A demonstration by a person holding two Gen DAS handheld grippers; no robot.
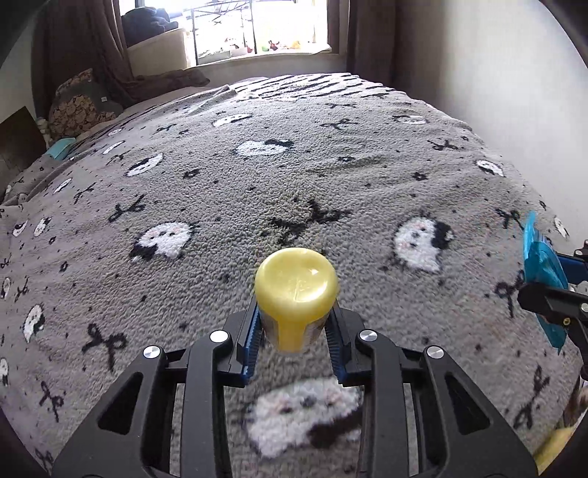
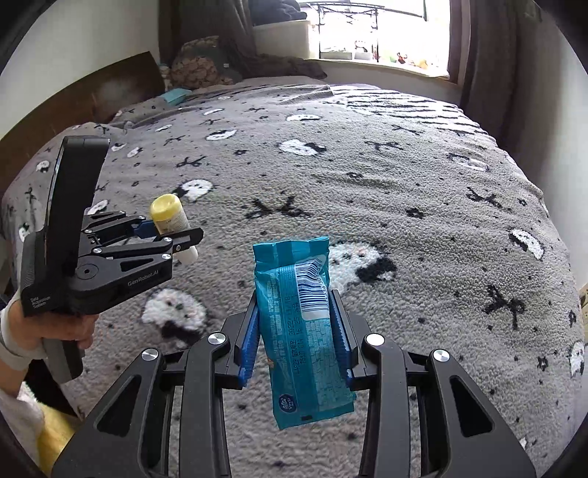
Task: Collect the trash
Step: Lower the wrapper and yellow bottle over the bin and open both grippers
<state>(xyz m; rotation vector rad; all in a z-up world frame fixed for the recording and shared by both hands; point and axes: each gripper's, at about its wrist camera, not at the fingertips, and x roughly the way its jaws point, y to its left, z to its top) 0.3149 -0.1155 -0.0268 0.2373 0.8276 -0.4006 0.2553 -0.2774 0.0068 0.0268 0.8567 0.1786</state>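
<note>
Blue wrapper (image 2: 305, 331) with barcode clamped in right fingers (image 2: 340, 331); left "GenRobot.AI" fingers (image 1: 253, 331) clamp yellow-capped bottle (image 1: 296, 294).

grey patterned blanket (image 1: 294, 165) on bed, bright window (image 1: 257, 25), brown curtains (image 1: 367, 33), white wall (image 1: 496, 73)

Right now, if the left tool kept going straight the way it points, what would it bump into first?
Probably the grey blanket on the bed. The left tool, shut on the yellow-capped bottle, points downward at it, and nothing else shows in between. How far off the blanket lies is hard to judge.
</note>
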